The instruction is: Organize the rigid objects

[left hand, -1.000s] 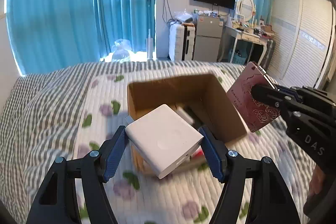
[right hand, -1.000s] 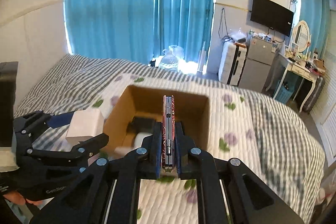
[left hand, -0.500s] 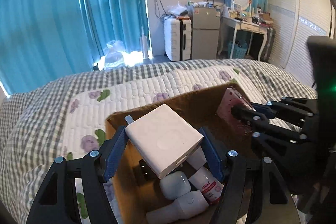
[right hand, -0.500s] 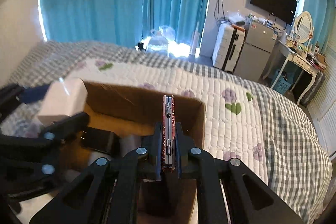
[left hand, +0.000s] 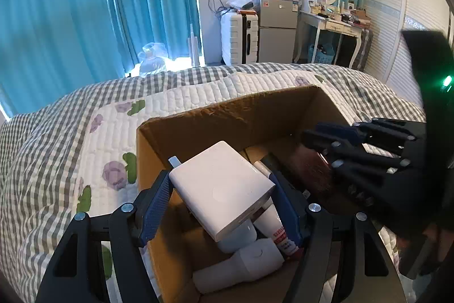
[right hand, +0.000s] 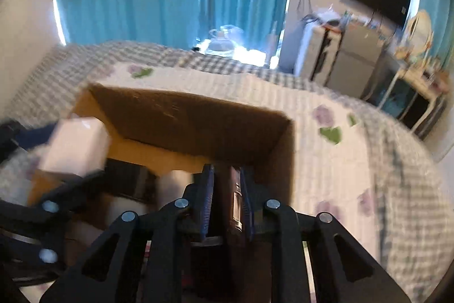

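The left hand-held gripper (left hand: 221, 203) is clamped across the side faces of a white power bank (left hand: 220, 188), judged rigid, smooth and slip-prone, over the cardboard box (left hand: 227, 115), while the right hand-held gripper (right hand: 225, 198), its jaws opening, releases a slim dark-red case (right hand: 234, 198) inside it.

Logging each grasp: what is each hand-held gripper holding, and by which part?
Left hand-held gripper clamps the white power bank by its two side edges. Right hand-held gripper is opening around the dark red case, which stands between its pads by its flat faces.
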A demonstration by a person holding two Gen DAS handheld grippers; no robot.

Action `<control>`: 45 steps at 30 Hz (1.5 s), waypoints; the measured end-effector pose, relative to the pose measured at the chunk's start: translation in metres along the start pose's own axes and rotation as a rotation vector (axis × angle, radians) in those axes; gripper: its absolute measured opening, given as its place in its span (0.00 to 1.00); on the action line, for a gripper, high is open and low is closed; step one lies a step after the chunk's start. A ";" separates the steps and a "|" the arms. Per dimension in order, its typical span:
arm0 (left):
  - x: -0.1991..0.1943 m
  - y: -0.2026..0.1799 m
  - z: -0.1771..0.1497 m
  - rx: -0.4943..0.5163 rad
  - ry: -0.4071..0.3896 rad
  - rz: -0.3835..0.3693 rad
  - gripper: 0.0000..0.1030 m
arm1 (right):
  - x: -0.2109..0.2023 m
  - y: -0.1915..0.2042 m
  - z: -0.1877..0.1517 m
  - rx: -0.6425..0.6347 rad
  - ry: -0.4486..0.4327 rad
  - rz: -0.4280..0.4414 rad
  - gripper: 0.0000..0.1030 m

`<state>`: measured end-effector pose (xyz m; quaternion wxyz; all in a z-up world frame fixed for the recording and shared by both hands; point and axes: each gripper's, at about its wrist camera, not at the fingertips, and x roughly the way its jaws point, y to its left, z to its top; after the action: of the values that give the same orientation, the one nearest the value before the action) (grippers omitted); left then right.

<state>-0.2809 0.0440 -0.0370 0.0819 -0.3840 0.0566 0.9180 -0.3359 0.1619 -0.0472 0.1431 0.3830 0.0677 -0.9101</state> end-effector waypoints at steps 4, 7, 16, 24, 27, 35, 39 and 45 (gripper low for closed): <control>-0.003 0.001 -0.003 -0.003 0.016 -0.006 0.69 | -0.021 -0.009 0.000 0.055 -0.029 0.027 0.19; 0.000 -0.003 -0.001 0.004 0.030 -0.007 0.69 | -0.043 -0.017 -0.004 0.088 -0.063 0.026 0.23; 0.032 -0.018 0.025 -0.035 0.070 -0.028 0.70 | -0.064 -0.048 -0.009 0.179 -0.101 -0.013 0.38; 0.018 -0.025 0.036 0.015 -0.019 0.028 0.82 | -0.058 -0.063 -0.020 0.196 -0.096 -0.010 0.38; 0.004 -0.018 0.036 -0.023 -0.023 0.011 0.82 | -0.065 -0.065 -0.022 0.202 -0.094 -0.029 0.38; -0.092 -0.015 0.049 -0.027 -0.148 0.050 0.82 | -0.141 -0.048 -0.013 0.159 -0.164 -0.063 0.39; -0.151 -0.020 0.053 -0.002 -0.247 0.062 0.82 | -0.199 -0.034 0.001 0.126 -0.237 -0.083 0.38; -0.225 -0.020 0.035 -0.001 -0.367 0.064 0.82 | -0.271 -0.011 0.004 0.094 -0.323 -0.109 0.39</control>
<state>-0.1456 0.0451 0.1477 0.0614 -0.2079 0.0522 0.9748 -0.1617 0.2277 0.1504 0.0844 0.2340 0.0222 -0.9683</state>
